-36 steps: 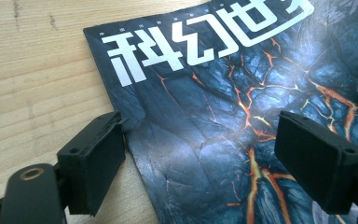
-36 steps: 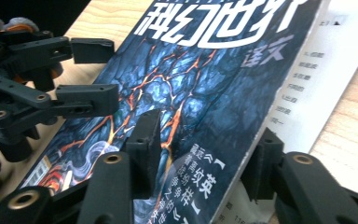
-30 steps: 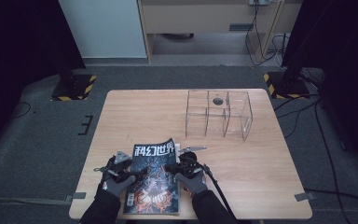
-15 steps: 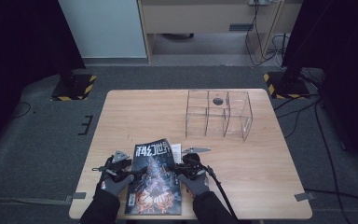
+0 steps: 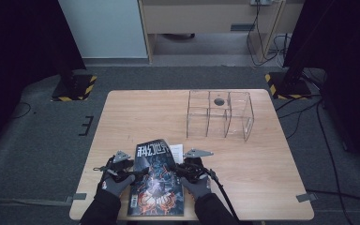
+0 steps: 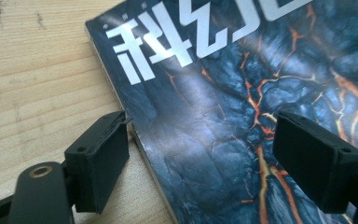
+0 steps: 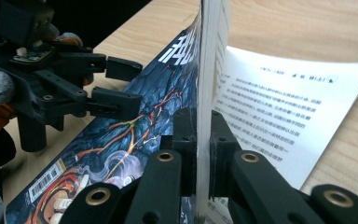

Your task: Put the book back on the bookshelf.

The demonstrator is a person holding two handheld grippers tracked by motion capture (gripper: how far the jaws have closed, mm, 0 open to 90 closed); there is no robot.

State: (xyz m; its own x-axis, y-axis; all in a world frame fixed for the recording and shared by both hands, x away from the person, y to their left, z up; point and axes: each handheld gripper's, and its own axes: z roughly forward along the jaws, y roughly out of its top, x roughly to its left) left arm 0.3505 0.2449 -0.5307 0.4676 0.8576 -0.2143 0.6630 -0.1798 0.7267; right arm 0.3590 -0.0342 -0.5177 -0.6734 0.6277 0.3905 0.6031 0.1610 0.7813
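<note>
Jaws of the right gripper (image 7: 196, 154) are clamped flat on the edge of a magazine (image 5: 157, 180), pinching a thin sheaf of its pages (image 7: 208, 70) between the two black pads. In the right gripper view that sheaf rises straight up from the jaws like a thin wall. To one side of it lies the dark cover (image 7: 135, 135) with orange lava-like cracks, white characters and a barcode; to the other lies an open white page of printed text (image 7: 279, 121), flat on the wooden table (image 7: 307, 28).

Beyond the cover, the left gripper (image 7: 116, 84) reaches in from the opposite side. Its jaws stand apart, holding nothing. In the left gripper view, one jaw sits over bare wood just beside the magazine's spine edge, and the other hangs over the cover art (image 6: 223, 112), so the spine edge runs between them. Whether either jaw touches the paper cannot be told.

From the high view, the magazine lies at the near edge of the table (image 5: 136, 117), between the two gloved hands, the left hand (image 5: 115, 183) and the right hand (image 5: 197, 185). Well beyond the grippers, a clear plastic compartment organizer (image 5: 219, 114) stands toward the far right of the table.
</note>
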